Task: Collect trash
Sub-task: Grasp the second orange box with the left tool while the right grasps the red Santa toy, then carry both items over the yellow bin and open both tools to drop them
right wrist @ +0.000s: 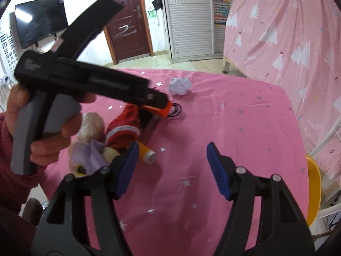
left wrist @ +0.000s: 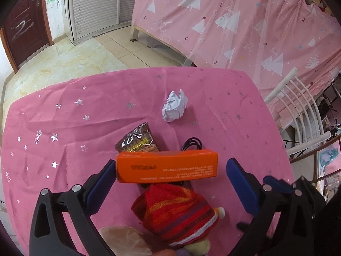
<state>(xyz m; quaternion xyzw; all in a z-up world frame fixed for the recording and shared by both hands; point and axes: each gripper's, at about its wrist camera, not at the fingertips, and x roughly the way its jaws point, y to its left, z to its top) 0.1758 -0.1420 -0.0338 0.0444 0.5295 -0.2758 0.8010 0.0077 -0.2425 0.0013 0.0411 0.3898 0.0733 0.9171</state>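
Your left gripper [left wrist: 170, 170] has its fingers spread around the orange box [left wrist: 167, 166], seemingly not yet pinched; your right gripper [right wrist: 170, 168] hangs spread, empty. The crumpled paper [left wrist: 174, 106] and wrapper [left wrist: 136, 141] remain on the table [left wrist: 64, 117].

Bare cloth [right wrist: 234, 128] lies ahead of the right gripper [right wrist: 170, 166]; the left gripper [left wrist: 170, 175] faces box [left wrist: 168, 166], wrapper [left wrist: 136, 140], sock [left wrist: 177, 209].

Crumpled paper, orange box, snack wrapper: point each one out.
crumpled paper [left wrist: 174, 106], left wrist view, middle of the ball
orange box [left wrist: 167, 166], left wrist view, printed front face
snack wrapper [left wrist: 137, 141], left wrist view, foil centre
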